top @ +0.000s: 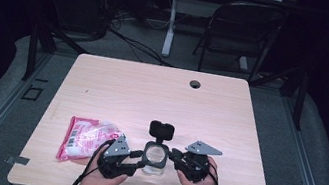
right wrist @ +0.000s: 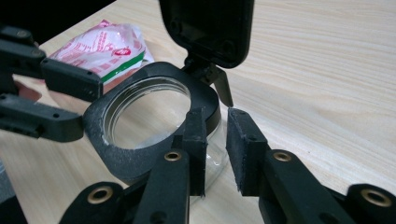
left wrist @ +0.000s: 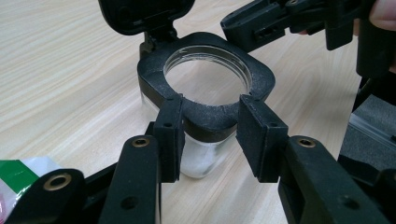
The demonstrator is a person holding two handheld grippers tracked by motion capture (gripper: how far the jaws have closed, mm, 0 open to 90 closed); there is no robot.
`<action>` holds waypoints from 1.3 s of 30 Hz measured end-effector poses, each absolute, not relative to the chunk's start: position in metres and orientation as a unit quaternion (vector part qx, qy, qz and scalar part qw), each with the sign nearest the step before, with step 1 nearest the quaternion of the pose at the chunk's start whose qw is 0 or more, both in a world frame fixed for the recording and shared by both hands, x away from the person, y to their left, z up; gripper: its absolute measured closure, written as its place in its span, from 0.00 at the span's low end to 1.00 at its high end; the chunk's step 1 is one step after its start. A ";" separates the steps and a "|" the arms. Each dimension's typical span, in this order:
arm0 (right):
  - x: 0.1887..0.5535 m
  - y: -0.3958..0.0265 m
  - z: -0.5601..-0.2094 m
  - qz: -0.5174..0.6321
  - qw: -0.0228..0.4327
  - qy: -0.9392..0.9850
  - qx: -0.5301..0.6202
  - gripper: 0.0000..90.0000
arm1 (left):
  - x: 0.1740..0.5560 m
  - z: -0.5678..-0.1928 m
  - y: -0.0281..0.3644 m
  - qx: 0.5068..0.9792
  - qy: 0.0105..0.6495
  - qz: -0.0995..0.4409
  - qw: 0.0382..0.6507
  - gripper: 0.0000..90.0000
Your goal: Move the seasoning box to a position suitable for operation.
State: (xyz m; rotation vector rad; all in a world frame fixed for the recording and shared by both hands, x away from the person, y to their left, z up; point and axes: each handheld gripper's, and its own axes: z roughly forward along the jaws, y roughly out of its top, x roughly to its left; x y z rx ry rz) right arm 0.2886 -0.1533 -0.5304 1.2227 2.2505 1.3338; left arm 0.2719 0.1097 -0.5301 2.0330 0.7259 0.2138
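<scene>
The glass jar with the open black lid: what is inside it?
Through the mouth of the glass jar only clear glass and the table beneath show. A whitish patch sits low at its front; the black collar partly covers it, so its nature stays unclear.

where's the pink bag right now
In the high view the pink bag lies on the table near its front-left edge, just left of the left gripper and the open jar.

From up high I get an evenly lit counter (top: 161, 97) with only soft, short shadows, while the room behind falls nearly black. That picture is soft and low in detail. In both gripper views the light is bright and the wood grain crisp; the nearest black gripper parts blur, and the glass jar (left wrist: 205, 74) rim glints faintly.
</scene>
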 end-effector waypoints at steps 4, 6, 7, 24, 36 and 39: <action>0.296 -0.151 -0.532 0.463 0.125 0.764 0.432 0.88 | 0.272 -0.531 0.108 0.826 0.303 0.091 0.467 0.70; 0.300 -0.150 -0.533 0.470 0.122 0.756 0.438 0.87 | 0.273 -0.531 0.108 0.825 0.307 0.092 0.465 0.70; 0.302 -0.150 -0.533 0.469 0.120 0.756 0.440 0.87 | 0.274 -0.532 0.109 0.824 0.307 0.094 0.466 0.70; 0.296 -0.145 -0.533 0.462 0.126 0.765 0.431 0.82 | 0.279 -0.531 0.114 0.820 0.326 0.103 0.459 0.70; 0.294 -0.156 -0.534 0.464 0.124 0.765 0.430 0.67 | 0.284 -0.507 0.163 0.790 0.365 0.119 0.479 0.65; 0.294 -0.158 -0.534 0.463 0.126 0.764 0.431 0.64 | 0.286 -0.502 0.176 0.790 0.368 0.131 0.472 0.64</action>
